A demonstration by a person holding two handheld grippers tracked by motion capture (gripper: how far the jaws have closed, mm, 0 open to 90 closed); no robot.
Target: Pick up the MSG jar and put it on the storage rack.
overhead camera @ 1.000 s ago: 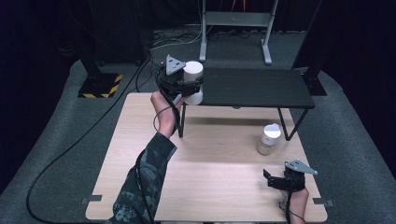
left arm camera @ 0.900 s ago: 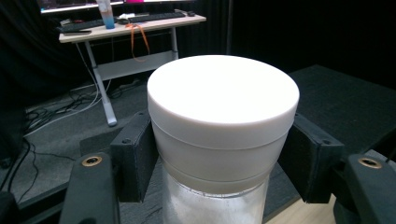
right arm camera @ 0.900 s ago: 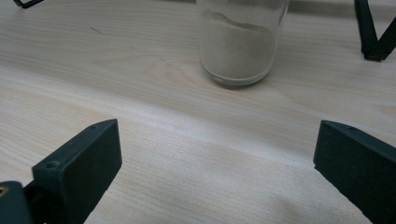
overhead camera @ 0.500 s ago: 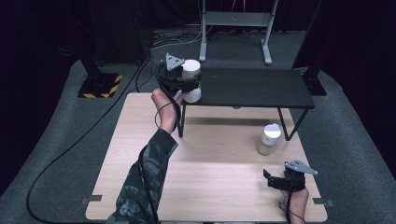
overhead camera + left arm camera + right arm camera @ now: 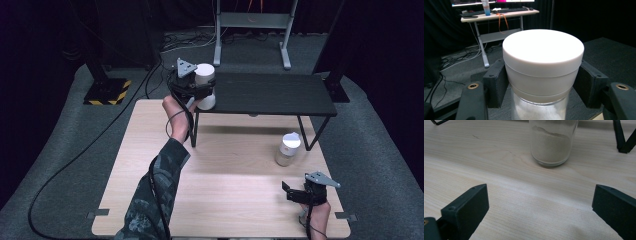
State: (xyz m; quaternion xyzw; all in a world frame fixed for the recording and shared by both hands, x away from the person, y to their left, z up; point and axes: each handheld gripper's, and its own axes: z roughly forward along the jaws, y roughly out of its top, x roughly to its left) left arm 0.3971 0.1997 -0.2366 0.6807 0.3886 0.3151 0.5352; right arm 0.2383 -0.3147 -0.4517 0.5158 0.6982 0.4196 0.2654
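jar (image 5: 204, 82) above black shelf (image 5: 270, 95); wooden table (image 5: 225, 195)

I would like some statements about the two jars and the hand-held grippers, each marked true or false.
1. The left hand-held gripper is shut on a white-lidded jar. True.
2. That jar is held over the middle of the wooden table. False: it is at the left end of the black shelf.
3. The right hand-held gripper is open. True.
4. The second jar lies on its side. False: it stands upright on the table.
5. The right hand-held gripper holds the second jar. False: it is apart from it, with nothing between its jaws.
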